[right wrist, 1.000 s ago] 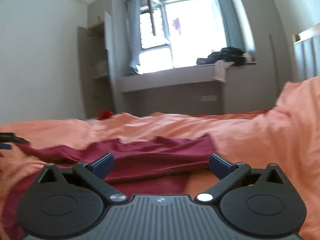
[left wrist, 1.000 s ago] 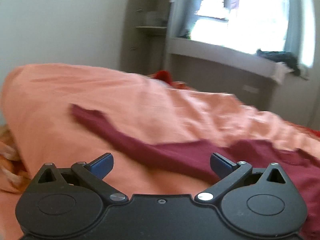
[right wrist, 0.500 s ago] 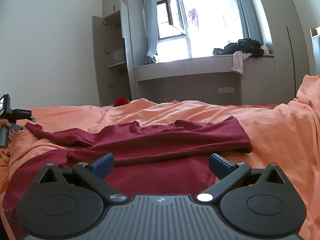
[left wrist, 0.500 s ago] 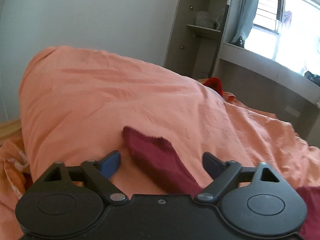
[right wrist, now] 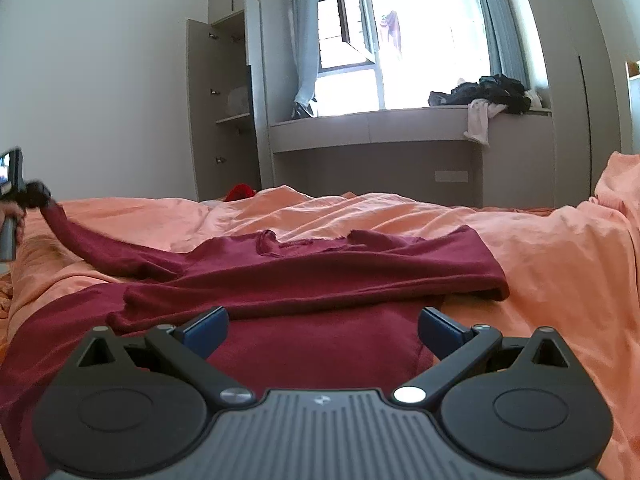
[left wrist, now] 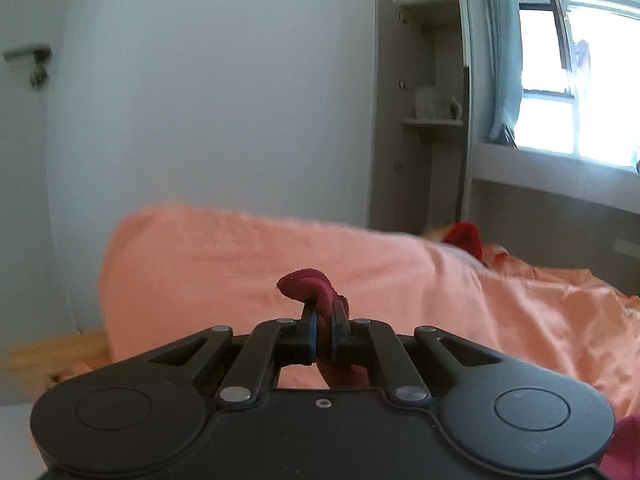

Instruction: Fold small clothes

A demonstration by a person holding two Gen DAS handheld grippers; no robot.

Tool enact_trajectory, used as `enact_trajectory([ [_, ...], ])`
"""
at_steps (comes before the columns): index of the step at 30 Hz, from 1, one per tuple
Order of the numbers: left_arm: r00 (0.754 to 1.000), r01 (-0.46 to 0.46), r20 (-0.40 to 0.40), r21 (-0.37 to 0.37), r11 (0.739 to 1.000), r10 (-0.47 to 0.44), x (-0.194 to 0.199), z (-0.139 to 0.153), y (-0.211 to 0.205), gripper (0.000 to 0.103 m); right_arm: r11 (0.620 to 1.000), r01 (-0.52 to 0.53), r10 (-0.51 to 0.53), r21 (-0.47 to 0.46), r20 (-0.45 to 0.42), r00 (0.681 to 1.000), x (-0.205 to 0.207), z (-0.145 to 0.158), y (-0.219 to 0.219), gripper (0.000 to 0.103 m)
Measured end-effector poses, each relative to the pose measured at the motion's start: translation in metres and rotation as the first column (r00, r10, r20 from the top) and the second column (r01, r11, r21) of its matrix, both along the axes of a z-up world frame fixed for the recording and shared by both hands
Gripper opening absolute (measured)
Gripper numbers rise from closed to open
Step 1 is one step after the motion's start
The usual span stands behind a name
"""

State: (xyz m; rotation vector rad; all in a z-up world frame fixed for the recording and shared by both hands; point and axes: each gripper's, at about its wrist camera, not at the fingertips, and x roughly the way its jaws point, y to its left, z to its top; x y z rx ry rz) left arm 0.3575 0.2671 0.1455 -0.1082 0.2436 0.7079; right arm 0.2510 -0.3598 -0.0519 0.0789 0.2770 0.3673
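A dark red long-sleeved top (right wrist: 320, 280) lies spread on the orange bedsheet (right wrist: 540, 248), its right sleeve folded across the body. My left gripper (left wrist: 323, 320) is shut on the cuff of the left sleeve (left wrist: 310, 284) and holds it lifted above the bed. In the right wrist view the left gripper (right wrist: 38, 194) shows at the far left with the sleeve (right wrist: 92, 246) stretched up to it. My right gripper (right wrist: 322, 330) is open and empty, low over the top's lower body.
An orange duvet mound (left wrist: 240, 264) rises behind the left gripper. A red item (right wrist: 240, 192) lies at the bed's far side. An open wardrobe (right wrist: 224, 112) and a window bench with dark clothes (right wrist: 484, 92) stand beyond the bed.
My left gripper has closed on the sleeve cuff and lifted it off the bed. My right gripper has stayed open over the top.
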Motion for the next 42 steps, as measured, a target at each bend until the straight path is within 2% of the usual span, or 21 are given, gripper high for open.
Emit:
enact_trajectory([
  [2,1.0,0.009,0.001,0.002,1.0,-0.009,-0.009,0.025,-0.017,0.006,1.0,-0.007,0.007,-0.002,0.012,1.0,-0.004,0.002,0.001,0.103],
  [4,1.0,0.015,-0.005,-0.03,0.999,-0.016,-0.015,0.049,-0.031,0.007,1.0,-0.009,0.009,-0.005,0.031,0.999,-0.008,0.006,0.001,0.103],
  [6,1.0,0.008,-0.01,-0.056,0.998,-0.008,-0.015,0.064,-0.039,0.007,1.0,-0.02,0.021,-0.007,0.042,0.999,-0.011,0.009,0.001,0.103],
  [9,0.999,-0.04,-0.039,-0.056,0.998,0.037,-0.004,0.078,-0.043,0.008,0.999,-0.036,0.037,-0.009,0.058,0.998,-0.015,0.013,0.003,0.103],
  [11,0.994,-0.083,-0.072,-0.07,0.994,0.078,0.006,0.077,-0.038,0.01,0.999,-0.046,0.047,-0.016,0.063,0.997,-0.017,0.015,0.004,0.103],
  [13,0.988,-0.121,-0.107,-0.116,0.986,0.109,0.019,0.069,-0.025,0.011,0.998,-0.059,0.059,-0.015,0.06,0.996,-0.018,0.014,0.005,0.103],
  [16,0.986,-0.127,-0.132,-0.169,0.977,0.106,0.037,0.052,-0.005,0.018,0.997,-0.071,0.072,-0.027,0.055,0.996,-0.019,0.012,0.007,0.103],
  [18,0.99,-0.089,-0.126,-0.213,0.973,0.063,0.043,0.038,0.008,0.033,0.997,-0.076,0.077,-0.032,0.052,0.996,-0.019,0.011,0.01,0.103],
  [19,0.992,-0.061,-0.121,-0.216,0.975,0.036,0.044,0.031,0.012,0.037,0.997,-0.077,0.078,-0.033,0.049,0.996,-0.018,0.011,0.01,0.103],
  [23,0.989,0.038,-0.138,-0.104,0.994,-0.052,0.038,0.013,0.019,0.064,0.996,-0.085,0.086,-0.033,0.041,0.995,-0.017,0.009,0.011,0.103],
  [25,0.981,0.127,-0.142,-0.063,0.99,-0.134,0.028,0.008,0.027,0.071,0.995,-0.094,0.095,-0.034,0.034,0.995,-0.016,0.008,0.011,0.103],
  [27,0.971,0.188,-0.141,-0.04,0.981,-0.191,0.018,0.003,0.036,0.083,0.994,-0.102,0.103,-0.037,0.027,0.994,-0.015,0.006,0.013,0.103],
  [30,0.959,0.254,-0.119,-0.028,0.967,-0.256,-0.002,-0.009,0.059,0.092,0.992,-0.119,0.12,-0.037,0.016,0.993,-0.014,0.004,0.014,0.103],
  [33,0.938,0.334,-0.1,0.002,0.943,-0.332,-0.019,-0.021,0.077,0.097,0.99,-0.131,0.132,-0.048,0.012,0.991,-0.014,0.001,0.018,0.103],
  [35,0.922,0.37,-0.145,0.062,0.927,-0.358,-0.024,-0.029,0.083,0.099,0.989,-0.135,0.136,-0.056,0.009,0.991,-0.013,-0.001,0.02,0.103],
  [37,0.895,0.417,-0.227,0.126,0.9,-0.383,-0.026,-0.037,0.085,0.099,0.989,-0.137,0.137,-0.063,0.003,0.991,-0.011,-0.004,0.021,0.103],
  [40,0.864,0.463,-0.311,0.177,0.869,-0.397,-0.022,-0.046,0.088,0.099,0.988,-0.134,0.135,-0.073,-0.003,0.991,-0.009,-0.009,0.021,0.103],
  [42,0.851,0.481,-0.335,0.189,0.856,-0.405,-0.019,-0.051,0.091,0.099,0.988,-0.131,0.132,-0.081,0.008,0.991,-0.009,-0.011,0.021,0.103],
])
